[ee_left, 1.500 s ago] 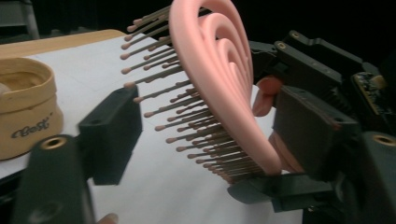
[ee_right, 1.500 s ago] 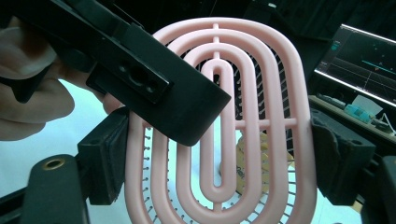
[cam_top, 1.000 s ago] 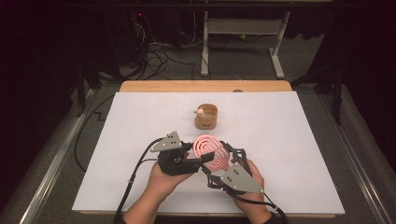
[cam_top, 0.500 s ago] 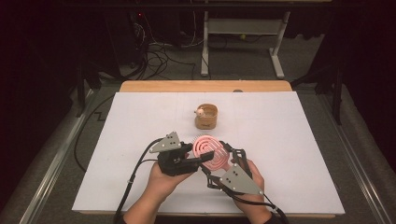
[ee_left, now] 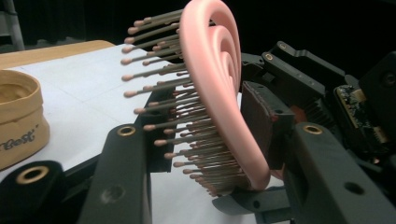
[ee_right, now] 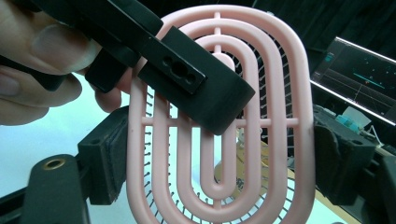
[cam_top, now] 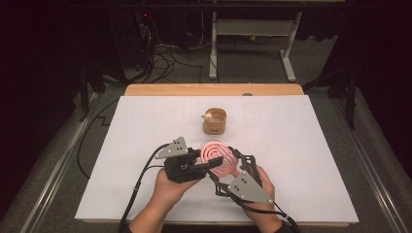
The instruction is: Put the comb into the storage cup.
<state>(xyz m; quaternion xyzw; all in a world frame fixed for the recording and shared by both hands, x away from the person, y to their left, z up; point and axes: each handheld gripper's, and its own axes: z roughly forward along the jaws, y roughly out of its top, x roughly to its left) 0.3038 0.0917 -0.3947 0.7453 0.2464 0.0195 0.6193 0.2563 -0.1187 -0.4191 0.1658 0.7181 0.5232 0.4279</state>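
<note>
Because the pink brush head (cam_top: 217,158) is an open frame of concentric plastic loops with rows of thin bristles, you can expect it to feel very light and fairly stiff in the frame, while the bristles give way easily. It hangs just above the white worktop (cam_top: 301,145), near its front edge, between your 2 tools, with the tan pouch (cam_top: 214,121) standing apart behind it.

Your right hand-held gripper (cam_top: 232,166) clamps the frame across its width, 1 pad on each outer edge, jaws wide because the frame is wide. Your left hand-held gripper (cam_top: 214,164) has just been closing across the thickness: 1 jaw lies on the smooth back, the other among the bristles, and it looks pressed home.

Smooth plastic is likely slippery, so the outer rim and the cross-ribs seem the safest places to hold. Squeezing on the bristle (ee_left: 187,126) side probably bends them rather than gripping firmly, so go gently there.
</note>
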